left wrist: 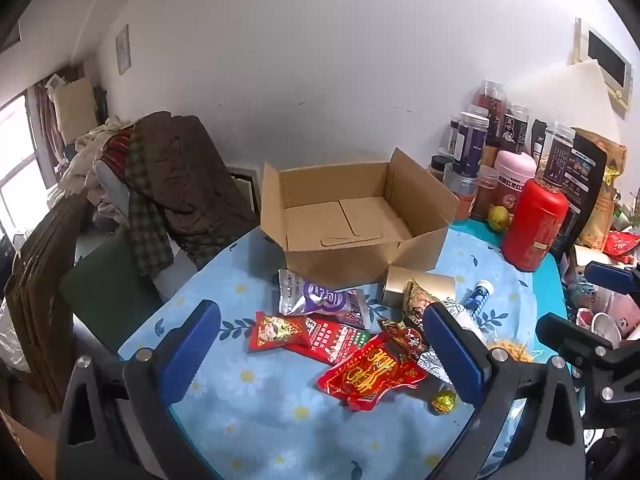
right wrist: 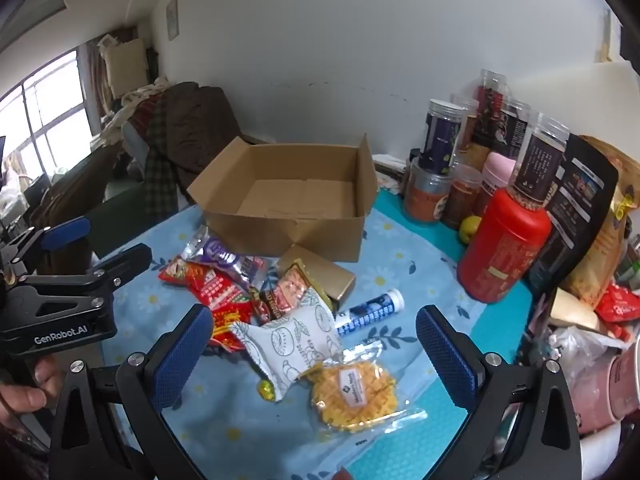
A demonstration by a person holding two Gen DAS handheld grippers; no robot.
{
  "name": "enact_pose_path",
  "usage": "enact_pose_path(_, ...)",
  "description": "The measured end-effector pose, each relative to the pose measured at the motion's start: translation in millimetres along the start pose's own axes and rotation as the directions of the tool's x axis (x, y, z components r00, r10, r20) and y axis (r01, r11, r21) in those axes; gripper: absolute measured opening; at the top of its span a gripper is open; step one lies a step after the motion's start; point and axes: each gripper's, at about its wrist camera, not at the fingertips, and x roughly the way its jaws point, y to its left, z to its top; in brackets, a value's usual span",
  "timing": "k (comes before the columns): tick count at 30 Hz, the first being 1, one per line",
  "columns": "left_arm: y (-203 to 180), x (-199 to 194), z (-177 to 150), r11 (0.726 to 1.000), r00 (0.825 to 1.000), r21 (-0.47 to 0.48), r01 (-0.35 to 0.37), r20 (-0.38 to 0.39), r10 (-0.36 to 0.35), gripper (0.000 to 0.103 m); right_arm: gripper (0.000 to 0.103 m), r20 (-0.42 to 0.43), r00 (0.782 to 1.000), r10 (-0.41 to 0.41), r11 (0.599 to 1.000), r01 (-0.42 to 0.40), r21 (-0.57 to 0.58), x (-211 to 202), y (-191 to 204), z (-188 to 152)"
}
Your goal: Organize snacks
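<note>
An open empty cardboard box (left wrist: 352, 216) (right wrist: 288, 200) stands on the blue floral tablecloth (left wrist: 248, 420). In front of it lies a pile of snacks: a purple-silver packet (left wrist: 324, 300) (right wrist: 218, 254), red packets (left wrist: 372, 372) (right wrist: 216, 288), a white pastry packet (right wrist: 292, 344), a bagged waffle (right wrist: 354, 390), a blue tube (right wrist: 370, 312) and a gold box (left wrist: 420, 286) (right wrist: 320, 272). My left gripper (left wrist: 320, 348) is open above the red packets. My right gripper (right wrist: 316, 352) is open above the white packet and waffle. Both are empty.
Jars, a red canister (left wrist: 534, 226) (right wrist: 502, 244), a pink bottle (left wrist: 512, 178) and bags crowd the table's right side. A chair piled with clothes (left wrist: 172, 184) stands at the left. A gold foil candy (left wrist: 443, 400) lies near the front.
</note>
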Motion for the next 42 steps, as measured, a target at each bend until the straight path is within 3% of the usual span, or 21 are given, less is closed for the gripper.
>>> enact_pose_path(1,1.7,-7.5,1.8,1.0,0.999,0.001,0.004,0.031,-0.004,0.103,0.103,0.004,1.0,-0.003,1.0,0.003,-0.004,-0.1,0.1,0.1)
enact_pose_path(42,-3.1,-23.0,-2.7,0.999,0.998,0.006,0.047,0.028,-0.048,0.103,0.103,0.029,1.0,-0.01,1.0,0.01,0.002,-11.6,-2.6,3.3)
